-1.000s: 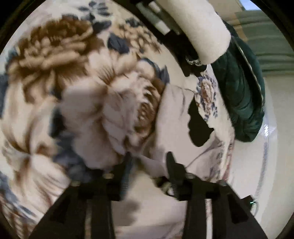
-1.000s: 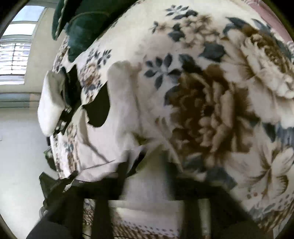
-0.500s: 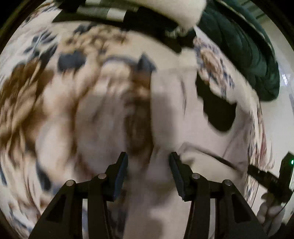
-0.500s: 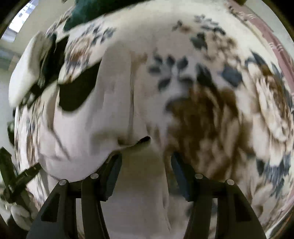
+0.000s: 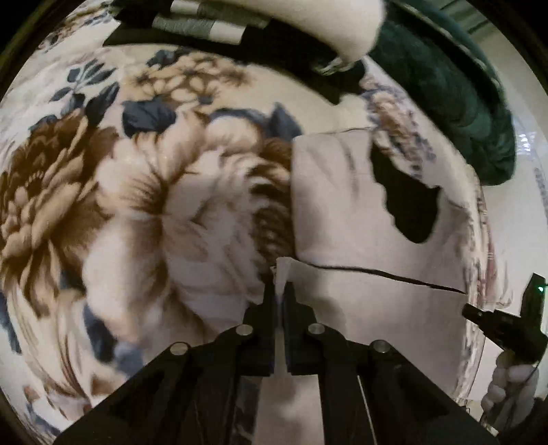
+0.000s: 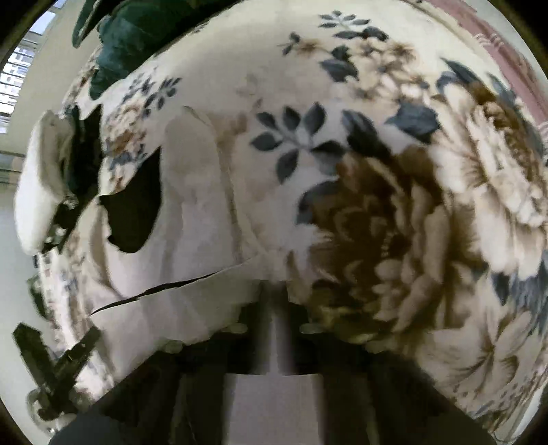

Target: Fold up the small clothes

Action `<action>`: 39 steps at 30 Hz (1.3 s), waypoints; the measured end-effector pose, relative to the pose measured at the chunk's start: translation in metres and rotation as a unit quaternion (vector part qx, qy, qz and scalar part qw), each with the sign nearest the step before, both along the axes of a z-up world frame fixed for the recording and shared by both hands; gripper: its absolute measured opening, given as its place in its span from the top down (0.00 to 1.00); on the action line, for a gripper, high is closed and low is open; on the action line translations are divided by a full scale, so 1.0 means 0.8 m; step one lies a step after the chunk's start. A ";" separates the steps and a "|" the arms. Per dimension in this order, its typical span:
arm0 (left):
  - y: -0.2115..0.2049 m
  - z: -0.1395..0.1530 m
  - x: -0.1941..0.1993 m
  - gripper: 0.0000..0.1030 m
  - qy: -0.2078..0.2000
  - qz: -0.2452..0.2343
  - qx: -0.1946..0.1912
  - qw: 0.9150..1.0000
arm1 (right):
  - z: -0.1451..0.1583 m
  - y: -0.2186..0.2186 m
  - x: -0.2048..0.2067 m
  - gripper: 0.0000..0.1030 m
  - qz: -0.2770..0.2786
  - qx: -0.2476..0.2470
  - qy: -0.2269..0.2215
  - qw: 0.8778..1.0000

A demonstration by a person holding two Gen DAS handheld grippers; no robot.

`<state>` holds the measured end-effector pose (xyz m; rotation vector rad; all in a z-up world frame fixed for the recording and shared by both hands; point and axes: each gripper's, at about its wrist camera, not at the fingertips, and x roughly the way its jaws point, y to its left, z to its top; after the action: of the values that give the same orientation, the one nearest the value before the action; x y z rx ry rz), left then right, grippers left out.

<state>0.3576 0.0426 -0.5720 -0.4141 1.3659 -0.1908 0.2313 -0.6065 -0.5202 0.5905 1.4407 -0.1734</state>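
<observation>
A small pale pinkish-white garment point(image 5: 342, 212) with a black patch point(image 5: 407, 202) lies on a floral blanket point(image 5: 137, 191). My left gripper point(image 5: 280, 291) is shut on the garment's near left corner, with its near edge lifted over the rest. In the right wrist view the same garment point(image 6: 191, 205) lies left of centre, and my right gripper point(image 6: 281, 308) is shut on its near right corner; its fingertips are blurred under the cloth. The other gripper point(image 5: 507, 325) shows at the right edge of the left wrist view.
A dark green quilted cushion point(image 5: 452, 92) lies at the blanket's far side. A pile of folded clothes, white on top of black and grey point(image 5: 274, 20), sits beyond the garment. The blanket's edge point(image 5: 479, 260) runs just right of the garment.
Both grippers were open around the garment's near corners half a second ago; both have closed on the fabric and raised its near edge.
</observation>
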 end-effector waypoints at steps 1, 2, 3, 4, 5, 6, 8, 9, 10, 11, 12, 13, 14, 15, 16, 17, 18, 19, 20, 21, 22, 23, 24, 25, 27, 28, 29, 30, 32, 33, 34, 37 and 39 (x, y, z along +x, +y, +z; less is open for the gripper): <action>0.002 -0.005 0.006 0.97 0.013 0.001 -0.009 1.000 | 0.000 0.001 0.002 0.98 0.004 -0.022 0.001 1.000; 0.001 -0.002 0.014 0.96 0.025 -0.001 -0.017 1.000 | -0.006 0.003 0.003 0.98 0.011 -0.032 0.010 0.999; 0.000 0.004 0.020 0.95 0.022 -0.003 -0.017 1.000 | -0.011 0.003 0.005 0.98 0.016 -0.031 0.020 0.999; -0.001 0.015 0.025 0.89 0.015 -0.010 -0.012 1.000 | -0.016 0.003 0.009 0.98 0.023 -0.022 0.032 0.999; -0.004 0.028 0.033 0.76 0.003 -0.018 -0.013 1.000 | -0.015 0.004 0.013 0.97 0.029 -0.021 0.040 0.999; -0.007 0.040 0.043 0.56 -0.013 -0.023 -0.015 1.000 | -0.007 0.004 0.020 0.95 0.036 -0.023 0.039 0.998; -0.015 0.058 0.071 0.41 -0.047 -0.034 -0.016 0.998 | 0.018 0.003 0.036 0.61 0.043 -0.022 0.022 0.999; -0.020 0.060 0.085 0.41 -0.054 -0.041 -0.011 0.998 | 0.030 0.004 0.044 0.51 0.042 -0.020 0.009 0.999; -0.030 0.057 0.104 0.41 -0.057 -0.052 -0.006 0.997 | 0.042 0.005 0.058 0.43 0.041 -0.015 -0.009 0.999; -0.046 0.049 0.128 0.41 -0.053 -0.074 0.003 0.996 | 0.048 0.007 0.070 0.43 0.043 -0.014 -0.020 0.999; -0.056 0.042 0.142 0.41 -0.048 -0.087 0.015 0.995 | 0.051 0.011 0.089 0.43 0.050 -0.015 -0.028 0.998; -0.068 0.032 0.157 0.41 -0.042 -0.103 0.025 0.993 | 0.051 0.016 0.108 0.43 0.059 -0.021 -0.030 0.998; -0.085 0.016 0.174 0.41 -0.029 -0.128 0.041 0.990 | 0.047 0.023 0.135 0.43 0.068 -0.032 -0.031 0.997; -0.095 0.007 0.182 0.41 -0.019 -0.145 0.060 0.987 | 0.039 0.029 0.157 0.43 0.076 -0.037 -0.026 0.996; -0.106 -0.002 0.190 0.41 -0.013 -0.160 0.077 0.984 | 0.024 0.036 0.182 0.43 0.088 -0.038 -0.013 0.995; -0.118 -0.014 0.196 0.41 -0.006 -0.180 0.091 0.979 | 0.005 0.044 0.209 0.43 0.106 -0.043 0.005 0.993; -0.124 -0.022 0.199 0.43 0.002 -0.190 0.097 0.977 | -0.008 0.048 0.225 0.43 0.117 -0.052 0.014 0.992; -0.128 -0.027 0.200 0.43 0.007 -0.196 0.101 0.975 | -0.020 0.052 0.241 0.43 0.128 -0.060 0.025 0.990; -0.131 -0.028 0.198 0.57 -0.001 -0.201 0.105 0.974 | -0.033 0.056 0.253 0.45 0.136 -0.062 0.039 0.988; -0.131 -0.026 0.196 0.97 -0.009 -0.205 0.108 0.973 | -0.042 0.060 0.260 0.50 0.145 -0.057 0.050 0.986; -0.132 -0.022 0.194 0.97 -0.014 -0.208 0.104 0.972 | -0.047 0.064 0.265 0.75 0.155 -0.056 0.055 0.985; -0.132 -0.011 0.189 0.97 -0.034 -0.210 0.095 0.972 | -0.049 0.069 0.269 0.92 0.167 -0.072 0.060 0.981; -0.131 -0.003 0.183 0.97 -0.047 -0.212 0.094 0.972 | -0.047 0.072 0.270 0.92 0.174 -0.082 0.058 0.980; -0.130 0.005 0.177 0.97 -0.057 -0.212 0.092 0.971 | -0.040 0.075 0.268 0.93 0.176 -0.082 0.045 0.980; -0.124 0.028 0.160 0.98 -0.079 -0.204 0.088 0.972 | -0.019 0.082 0.259 0.94 0.181 -0.092 0.019 0.979; -0.120 0.039 0.151 0.98 -0.090 -0.198 0.083 0.972 | -0.009 0.084 0.253 0.94 0.179 -0.094 0.007 0.979; -0.116 0.056 0.143 0.98 -0.105 -0.189 0.080 0.973 | 0.004 0.085 0.244 0.94 0.175 -0.095 -0.005 0.980; -0.114 0.070 0.136 0.98 -0.115 -0.182 0.077 0.974 | 0.014 0.085 0.237 0.94 0.172 -0.096 -0.016 0.980; -0.107 0.100 0.117 0.98 -0.136 -0.166 0.066 0.974 | 0.042 0.088 0.218 0.94 0.163 -0.094 -0.044 0.981; -0.103 0.111 0.109 0.97 -0.144 -0.162 0.065 0.974 | 0.054 0.091 0.207 0.94 0.160 -0.094 -0.056 0.981; -0.100 0.125 0.096 0.97 -0.155 -0.156 0.062 0.973 | 0.069 0.093 0.196 0.94 0.158 -0.090 -0.070 0.981; -0.086 0.156 0.042 0.97 -0.173 -0.136 0.053 0.974 | 0.113 0.103 0.146 0.94 0.155 -0.079 -0.110 0.979; -0.076 0.159 0.002 0.97 -0.173 -0.120 0.045 0.976 | 0.143 0.106 0.097 0.94 0.158 -0.067 -0.132 0.976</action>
<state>0.3589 -0.0182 -0.4444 -0.1293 1.0717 -0.3811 0.3090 -0.5216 -0.4056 0.2567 1.2337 0.0571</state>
